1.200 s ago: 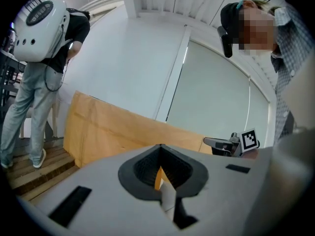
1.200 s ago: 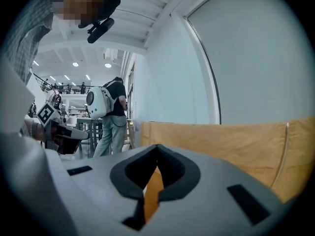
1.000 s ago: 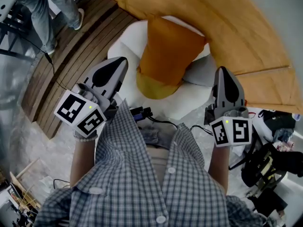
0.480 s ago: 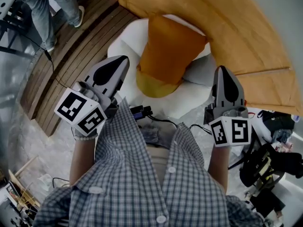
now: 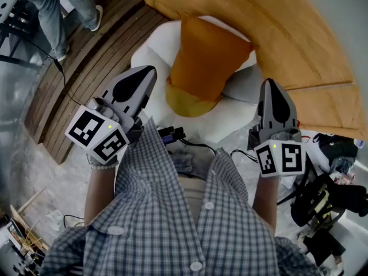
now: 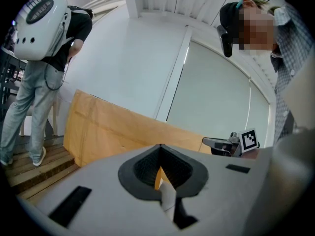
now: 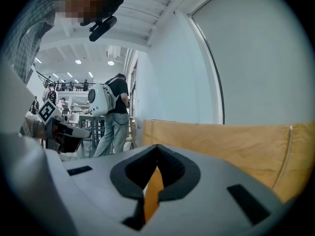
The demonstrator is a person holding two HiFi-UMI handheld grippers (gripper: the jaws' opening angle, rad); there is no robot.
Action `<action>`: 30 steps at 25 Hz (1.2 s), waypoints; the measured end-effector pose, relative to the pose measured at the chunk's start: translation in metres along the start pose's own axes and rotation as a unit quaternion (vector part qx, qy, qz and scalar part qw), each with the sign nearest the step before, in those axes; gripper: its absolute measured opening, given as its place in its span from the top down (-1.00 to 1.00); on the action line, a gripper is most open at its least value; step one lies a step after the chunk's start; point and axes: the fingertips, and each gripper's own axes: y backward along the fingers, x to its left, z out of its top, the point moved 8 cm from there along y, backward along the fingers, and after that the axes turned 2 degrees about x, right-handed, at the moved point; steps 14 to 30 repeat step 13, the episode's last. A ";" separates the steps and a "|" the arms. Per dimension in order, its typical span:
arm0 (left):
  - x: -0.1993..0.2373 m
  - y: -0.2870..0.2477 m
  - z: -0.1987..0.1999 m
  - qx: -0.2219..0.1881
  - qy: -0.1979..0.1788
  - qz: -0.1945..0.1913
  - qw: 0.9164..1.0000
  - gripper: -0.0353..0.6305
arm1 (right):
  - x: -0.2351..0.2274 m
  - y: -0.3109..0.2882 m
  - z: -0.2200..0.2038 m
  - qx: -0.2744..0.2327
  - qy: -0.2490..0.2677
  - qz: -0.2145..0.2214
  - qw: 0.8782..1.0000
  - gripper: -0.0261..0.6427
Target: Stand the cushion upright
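Observation:
An orange cushion (image 5: 207, 62) with a yellower lower edge rests on the seat of a white armchair (image 5: 152, 50). Its top lies towards the chair's back. My left gripper (image 5: 150, 71) hangs shut at the cushion's left, apart from it, with nothing between its jaws. My right gripper (image 5: 269, 84) hangs shut at the cushion's right over the chair's arm, also holding nothing. In the left gripper view the gripper (image 6: 161, 146) has its jaws together, and a sliver of the cushion (image 6: 158, 178) shows through their notch. The right gripper view shows that gripper (image 7: 157, 146) the same way, with an orange strip of the cushion (image 7: 154, 191) in its notch.
A curved tan wooden panel (image 5: 299, 33) runs behind the chair. Wooden decking (image 5: 86, 68) lies at the left, where a person in jeans (image 5: 57, 16) stands. Cables (image 5: 190, 145) trail on the floor before the chair. Black gear (image 5: 328, 200) sits at the right.

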 end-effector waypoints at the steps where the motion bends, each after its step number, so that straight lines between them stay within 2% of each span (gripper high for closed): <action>1: 0.000 0.000 0.000 0.000 0.000 0.000 1.000 0.87 | 0.000 0.000 0.000 0.000 0.000 0.000 1.000 0.90; 30: 0.006 0.005 0.002 -0.009 0.006 0.009 1.000 0.87 | 0.002 -0.001 0.000 0.001 0.004 0.006 1.000 0.90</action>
